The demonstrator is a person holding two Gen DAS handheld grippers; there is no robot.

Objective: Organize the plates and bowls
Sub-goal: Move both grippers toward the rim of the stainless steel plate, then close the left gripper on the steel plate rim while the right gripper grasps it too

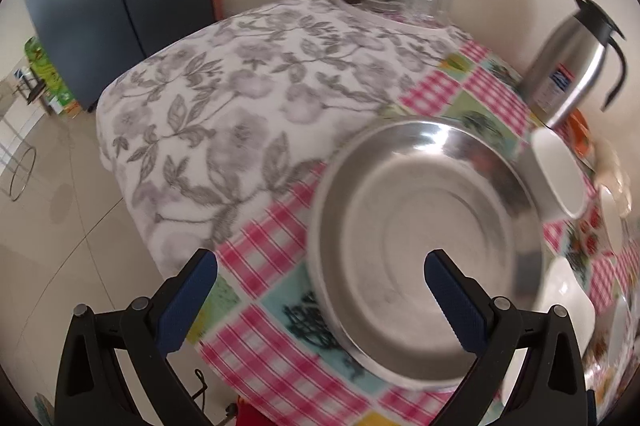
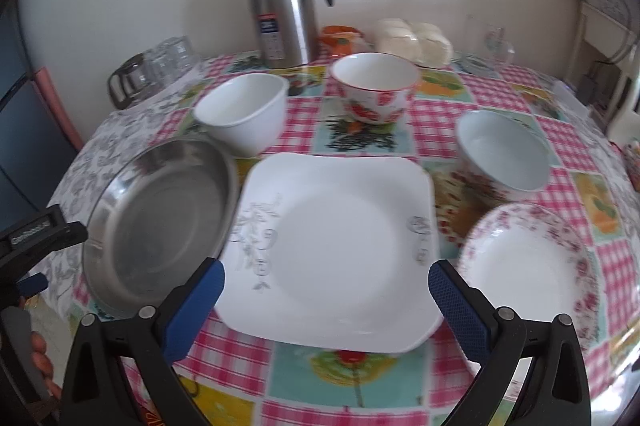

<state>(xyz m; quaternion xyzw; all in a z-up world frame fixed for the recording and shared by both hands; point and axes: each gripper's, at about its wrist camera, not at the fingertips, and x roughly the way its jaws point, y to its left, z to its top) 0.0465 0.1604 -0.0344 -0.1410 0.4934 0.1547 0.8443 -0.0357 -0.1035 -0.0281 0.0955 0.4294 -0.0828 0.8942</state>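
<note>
Three plates and three bowls lie on the round table under its glossy pink-checked patchwork cloth [image 2: 432, 113]. In the right wrist view the plates fill the lower half: a round, deep stainless-steel plate [image 2: 160, 222] at left, a square white ceramic plate with grey sprigs [image 2: 336, 250] in the centre, its left edge touching the steel rim, and a round white plate with a pink floral border [image 2: 528, 262] at lower right. Above them stand a plain white bowl [image 2: 244, 113], a white bowl with red flowers [image 2: 376, 85] and a third flowered bowl [image 2: 504, 153] at right. One brushed-steel jug with a black handle [image 2: 282, 1] stands top centre.

The right gripper [image 2: 326, 276], blue ribbed pads spread wide, holds nothing, hovering over the square plate. The left gripper [image 1: 320, 266] is equally wide and empty above the steel plate.
</note>
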